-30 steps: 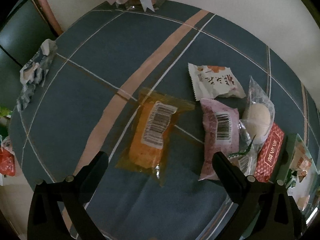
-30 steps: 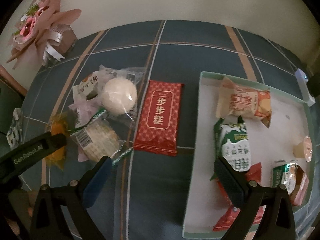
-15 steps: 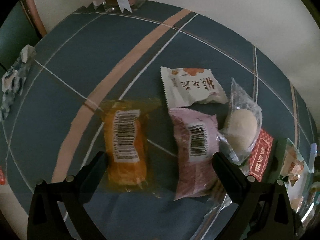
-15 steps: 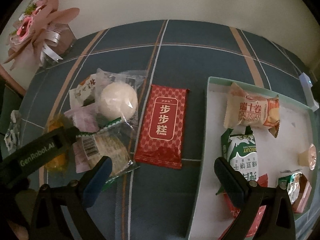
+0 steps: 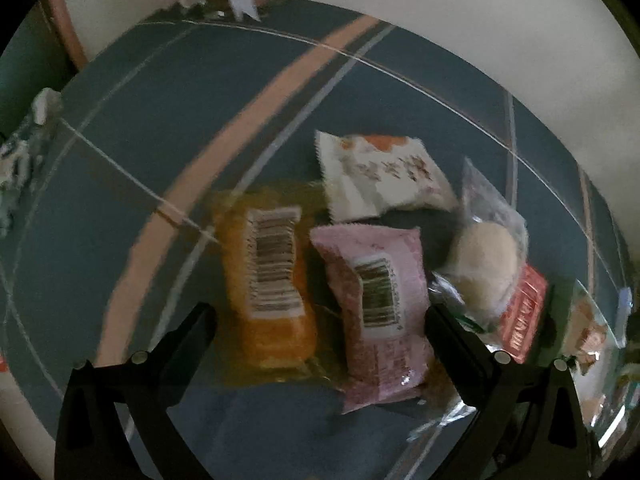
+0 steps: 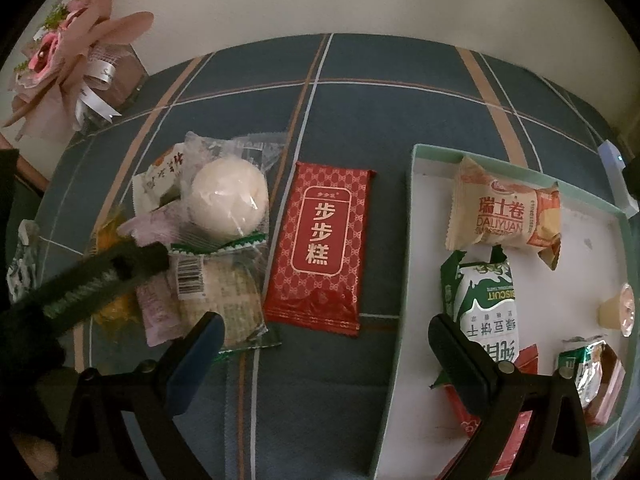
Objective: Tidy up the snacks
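Note:
On the blue plaid tablecloth an orange snack pack (image 5: 272, 284) and a pink snack pack (image 5: 376, 308) lie side by side, barcodes up. Both sit between the fingers of my open left gripper (image 5: 320, 320), which hangs low over them. Behind them are a white packet (image 5: 380, 176) and a wrapped round bun (image 5: 484, 268). My right gripper (image 6: 326, 328) is open above the near end of a red packet (image 6: 324, 248). To its left lie the bun (image 6: 228, 200) and a green-edged cracker pack (image 6: 224, 300). One left finger (image 6: 100, 280) reaches across that pile.
A pale green tray (image 6: 412, 184) at the right holds a swiss-roll pack (image 6: 504, 212), a green biscuit pack (image 6: 488, 304), a jelly cup (image 6: 620, 312) and other snacks. A pink bouquet (image 6: 72, 52) stands at the back left. A crumpled wrapper (image 5: 24, 152) lies at the left table edge.
My left gripper has swung right and come down closer, so the orange and pink packs now both lie between its fingers. The right gripper has drifted left and lower toward the red packet.

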A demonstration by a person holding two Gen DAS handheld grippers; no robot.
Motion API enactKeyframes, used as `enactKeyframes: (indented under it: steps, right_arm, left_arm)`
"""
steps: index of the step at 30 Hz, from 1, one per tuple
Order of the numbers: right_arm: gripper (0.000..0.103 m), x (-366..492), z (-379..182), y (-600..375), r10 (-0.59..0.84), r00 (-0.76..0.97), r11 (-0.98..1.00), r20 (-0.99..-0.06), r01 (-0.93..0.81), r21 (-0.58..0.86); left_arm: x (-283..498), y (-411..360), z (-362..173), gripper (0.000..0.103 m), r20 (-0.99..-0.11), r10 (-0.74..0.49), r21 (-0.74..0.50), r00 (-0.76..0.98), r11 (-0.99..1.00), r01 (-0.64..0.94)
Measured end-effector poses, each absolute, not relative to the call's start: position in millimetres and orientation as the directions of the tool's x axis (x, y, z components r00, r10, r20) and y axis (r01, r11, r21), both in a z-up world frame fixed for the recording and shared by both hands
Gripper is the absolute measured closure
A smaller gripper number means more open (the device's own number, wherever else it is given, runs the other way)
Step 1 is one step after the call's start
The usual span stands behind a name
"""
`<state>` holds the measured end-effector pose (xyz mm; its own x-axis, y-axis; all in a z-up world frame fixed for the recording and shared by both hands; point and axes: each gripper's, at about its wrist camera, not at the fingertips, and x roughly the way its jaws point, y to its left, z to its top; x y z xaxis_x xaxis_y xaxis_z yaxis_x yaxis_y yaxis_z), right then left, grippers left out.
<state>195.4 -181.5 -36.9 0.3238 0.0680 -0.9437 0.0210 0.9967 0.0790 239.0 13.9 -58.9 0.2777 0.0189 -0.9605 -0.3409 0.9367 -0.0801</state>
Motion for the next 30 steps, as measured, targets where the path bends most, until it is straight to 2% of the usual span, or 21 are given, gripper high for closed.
enactKeyframes:
  steps: [3,7,13,24,27,30]
  right_arm:
    - [0.000,195,-39,-180,0.068,0.318,0.997,-0.946,0.020,0.078]
    - [0.000,195,-40,-180,0.072,0.316,0.996,-0.946,0.031,0.086]
    - [0.000,195,-38,-176,0.097,0.321,0.994,-0.942,0.014,0.107]
    - [0.000,191,-31,-143,0.154,0.355,0.988,-0.922,-0.058,0.142]
    - [0.005,192,-37,-136,0.165,0.346,0.986,-0.923,-0.071,0.150]
    - [0.015,193,-43,-135,0.169,0.331,0.986,-0.928,-0.064,0.157]
  left_arm:
    - [239,26,-61,0.000,-0.966,0.056,-0.041,0.252,0.931,-0.363]
    - [237,42,-67,0.000,-0.974,0.029,-0.069,0.225,0.907,-0.415]
    - [232,56,-64,0.000,-0.975,0.076,-0.026,0.211,0.896,-0.444]
    - [230,90,-32,0.000,-0.958,0.059,-0.087,0.279,0.870,-0.485]
    - [227,95,-27,0.000,-0.955,0.053,-0.101,0.292,0.868,-0.486]
    - [228,81,-39,0.000,-0.957,0.030,-0.111,0.290,0.882,-0.458]
